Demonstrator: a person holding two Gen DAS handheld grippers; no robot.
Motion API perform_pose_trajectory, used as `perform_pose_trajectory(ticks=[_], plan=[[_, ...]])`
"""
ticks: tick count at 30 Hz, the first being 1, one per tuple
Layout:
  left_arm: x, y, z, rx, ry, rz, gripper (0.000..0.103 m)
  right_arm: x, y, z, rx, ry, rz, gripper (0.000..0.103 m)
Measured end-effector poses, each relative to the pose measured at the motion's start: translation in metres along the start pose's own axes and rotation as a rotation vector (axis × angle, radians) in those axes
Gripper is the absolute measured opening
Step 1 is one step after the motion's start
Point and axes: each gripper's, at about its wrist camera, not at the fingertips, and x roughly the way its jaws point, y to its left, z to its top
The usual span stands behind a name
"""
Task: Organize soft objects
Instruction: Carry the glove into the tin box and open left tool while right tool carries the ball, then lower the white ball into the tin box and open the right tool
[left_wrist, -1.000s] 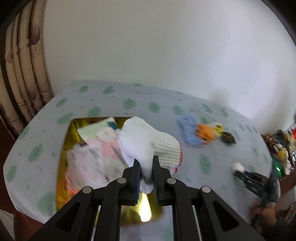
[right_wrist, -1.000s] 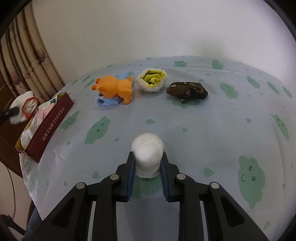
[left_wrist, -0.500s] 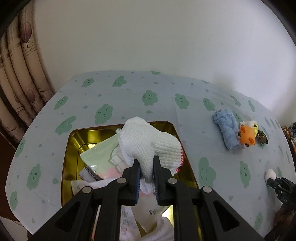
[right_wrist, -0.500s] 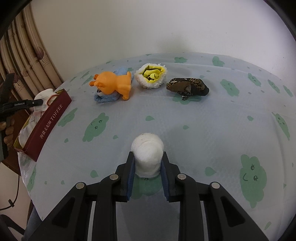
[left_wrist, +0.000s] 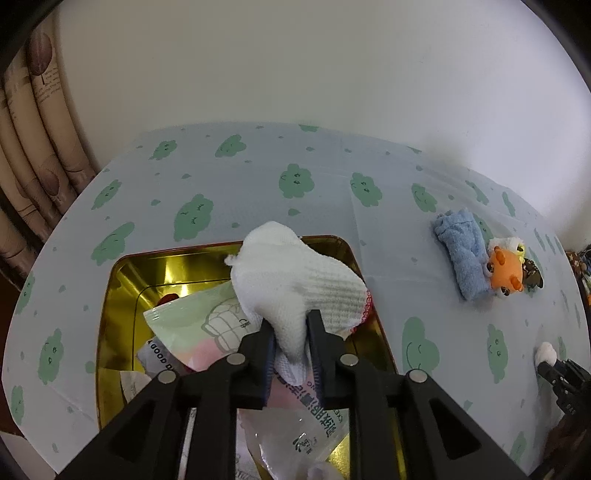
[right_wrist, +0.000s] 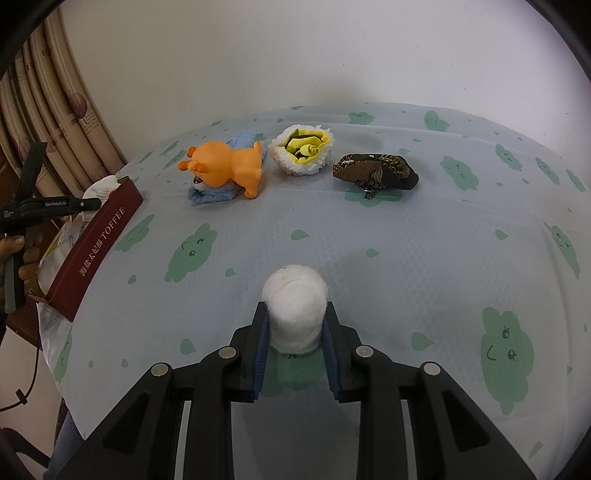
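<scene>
The left gripper (left_wrist: 290, 341) hung over the gold tin (left_wrist: 122, 295) at the surface's left edge, jaws opening around the white knitted glove (left_wrist: 291, 284) (still between them). To release well, it should open fully before lifting. The right gripper (right_wrist: 295, 332) was clamped on a white fluffy roll (right_wrist: 294, 306) near the front edge.

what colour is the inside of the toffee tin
Shiny gold inside the tin; its outer wall is dark red. The inside shows best in the left wrist view.
</scene>
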Motion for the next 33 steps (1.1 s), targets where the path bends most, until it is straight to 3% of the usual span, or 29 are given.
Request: perform_pose_trajectory(ticks=[6, 11, 17, 22, 24, 28, 33], plan=[[-0.032, 0.008, -0.006, -0.086, -0.058, -0.013, 0.036, 0.0, 0.0, 0.0, 0.0, 0.0, -0.001, 0.026], [-0.069, 0.008, -0.013, -0.101, -0.128, 0.0, 0.037, 0.0, -0.001, 0.0, 0.0, -0.001, -0.001, 0.026], [-0.119, 0.003, -0.056, -0.128, -0.229, 0.105, 0.037, 0.001, 0.005, 0.0, -0.025, 0.004, -0.011, 0.026], [-0.15, 0.005, -0.112, -0.175, -0.281, 0.2, 0.039, 0.003, 0.019, 0.002, -0.082, 0.033, -0.035, 0.026], [-0.157, 0.009, -0.134, -0.222, -0.296, 0.202, 0.052, 0.003, 0.029, 0.008, -0.075, 0.046, -0.009, 0.026], [-0.165, 0.018, -0.165, -0.259, -0.331, 0.242, 0.052, -0.005, 0.067, 0.026, -0.115, 0.033, 0.072, 0.026], [-0.166, 0.018, -0.173, -0.221, -0.34, 0.329, 0.052, -0.008, 0.162, 0.067, -0.233, 0.014, 0.262, 0.026]])
